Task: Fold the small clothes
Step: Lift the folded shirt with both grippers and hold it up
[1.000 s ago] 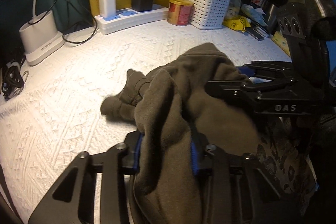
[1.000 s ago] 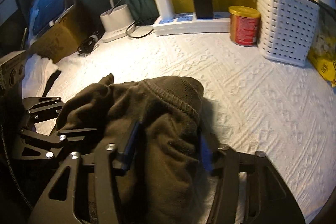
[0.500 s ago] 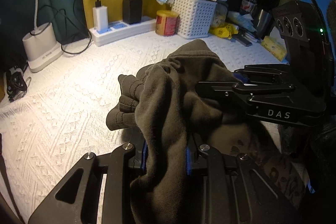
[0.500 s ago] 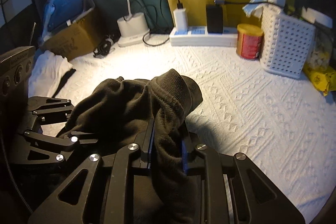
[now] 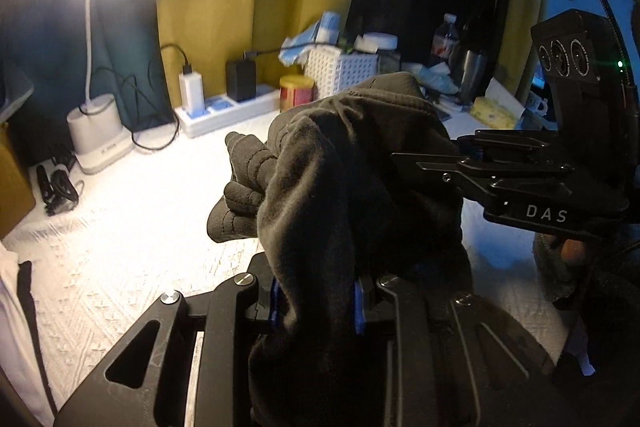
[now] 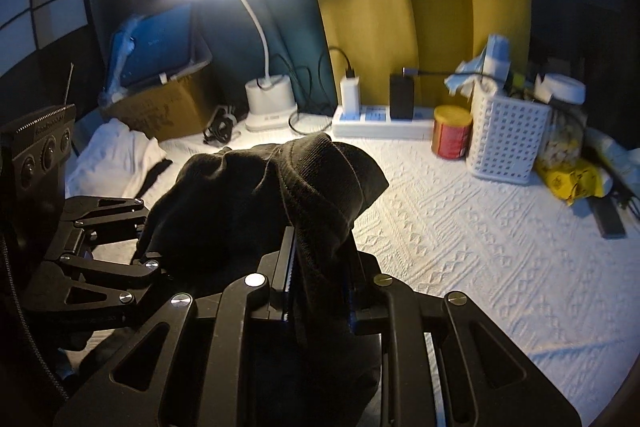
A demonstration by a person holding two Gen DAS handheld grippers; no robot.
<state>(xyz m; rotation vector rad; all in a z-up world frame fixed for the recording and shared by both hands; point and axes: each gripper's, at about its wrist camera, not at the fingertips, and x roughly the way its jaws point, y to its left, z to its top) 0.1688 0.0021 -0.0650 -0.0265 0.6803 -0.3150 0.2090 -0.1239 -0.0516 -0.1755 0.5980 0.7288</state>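
A dark olive-brown small garment (image 5: 344,163) hangs bunched above the white textured cover (image 5: 132,227), held up between both grippers. My left gripper (image 5: 316,303) is shut on a thick fold of it, blue pads pressing from both sides. Seen from the left wrist view, the right gripper (image 5: 460,163) bites into the cloth from the right. In the right wrist view the same garment (image 6: 248,195) shows a ribbed hem on top, and my right gripper (image 6: 320,287) is shut on a fold below that hem. The left gripper (image 6: 144,227) clamps the cloth at the left. A ribbed cuff (image 5: 240,187) sticks out leftwards.
Along the back stand a lit desk lamp (image 6: 268,103), a power strip (image 6: 380,123) with chargers, a red can (image 6: 452,137) and a white basket (image 6: 506,143). A cardboard box (image 6: 160,107) and white cloth (image 6: 116,159) lie at the left; yellow packets (image 6: 568,179) at the right.
Both grippers have risen and lifted the garment off the cover. The right jaws have closed from wide apart onto a fold of the cloth. The lamp head has come into view.
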